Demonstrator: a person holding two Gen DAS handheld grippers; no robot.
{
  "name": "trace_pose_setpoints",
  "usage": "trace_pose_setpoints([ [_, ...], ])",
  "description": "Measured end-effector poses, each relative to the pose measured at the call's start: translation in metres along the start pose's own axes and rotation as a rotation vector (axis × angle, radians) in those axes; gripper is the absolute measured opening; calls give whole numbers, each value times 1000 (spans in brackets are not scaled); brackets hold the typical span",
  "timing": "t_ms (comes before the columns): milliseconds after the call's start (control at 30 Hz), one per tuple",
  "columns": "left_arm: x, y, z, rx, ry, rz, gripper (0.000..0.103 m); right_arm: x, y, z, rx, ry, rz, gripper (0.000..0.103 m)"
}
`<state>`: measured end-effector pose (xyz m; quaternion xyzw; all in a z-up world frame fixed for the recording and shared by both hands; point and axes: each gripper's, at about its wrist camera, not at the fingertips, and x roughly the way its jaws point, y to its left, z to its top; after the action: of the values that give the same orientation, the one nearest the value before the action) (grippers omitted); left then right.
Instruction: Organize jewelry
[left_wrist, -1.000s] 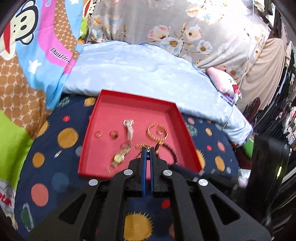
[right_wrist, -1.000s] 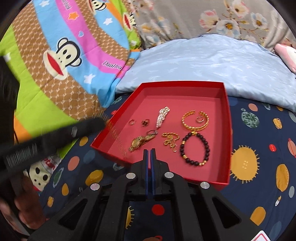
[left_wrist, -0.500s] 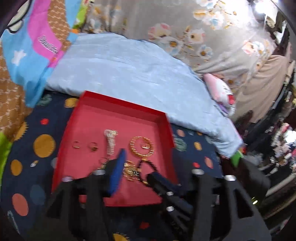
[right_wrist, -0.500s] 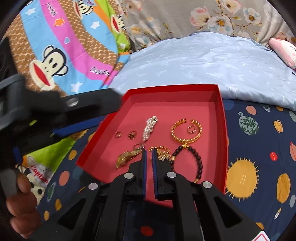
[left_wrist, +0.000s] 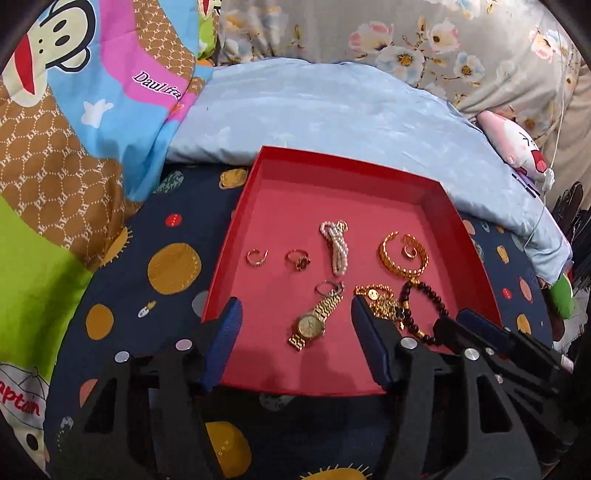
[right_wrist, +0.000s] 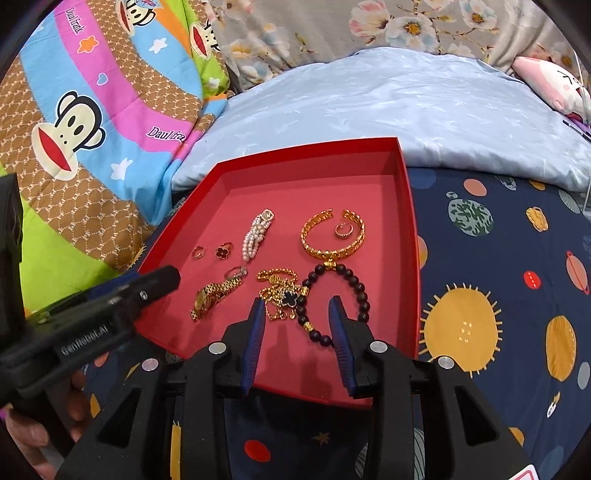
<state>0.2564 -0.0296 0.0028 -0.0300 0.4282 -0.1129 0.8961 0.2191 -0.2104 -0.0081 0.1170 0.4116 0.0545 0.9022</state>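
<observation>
The gold metal-link wristwatch lies near the front of the shallow red cardboard tray, its long axis running from about 7 o'clock up to 1 o'clock in the left wrist view, with a small silver ring touching its upper band end. It sits squarely between the blue-padded fingers of the left gripper, just ahead at 12 o'clock; that claw is spread wide and holds nothing. The right gripper is likewise parted and empty, and its gap faces the tangled gold chain with a black clover charm and the dark beaded bracelet; from it the watch lies off at roughly 10 o'clock. So the left claw looks the nearer one for the watch, though its fingers would close slantwise to the band, not square across it. Pearl strand, gold cuff bangle and small rings sit farther back, well apart from either claw.
</observation>
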Motion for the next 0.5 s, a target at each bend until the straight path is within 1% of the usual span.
trace_pose_setpoints([
  [100,0,-4,-6,21,4,14,58,-3,2,-1,0,-3,1,36],
  [233,-4,-10,-11,34,4,12,57,-9,5,-1,-3,-12,2,36],
  [400,-10,-15,-15,46,4,17,57,-20,9,-2,-6,-28,-6,44],
  [467,-13,-17,-16,49,2,18,57,-26,10,-2,-7,-38,-12,50],
  [500,-15,-18,-16,51,0,24,58,-29,11,-1,-6,-43,-13,51],
])
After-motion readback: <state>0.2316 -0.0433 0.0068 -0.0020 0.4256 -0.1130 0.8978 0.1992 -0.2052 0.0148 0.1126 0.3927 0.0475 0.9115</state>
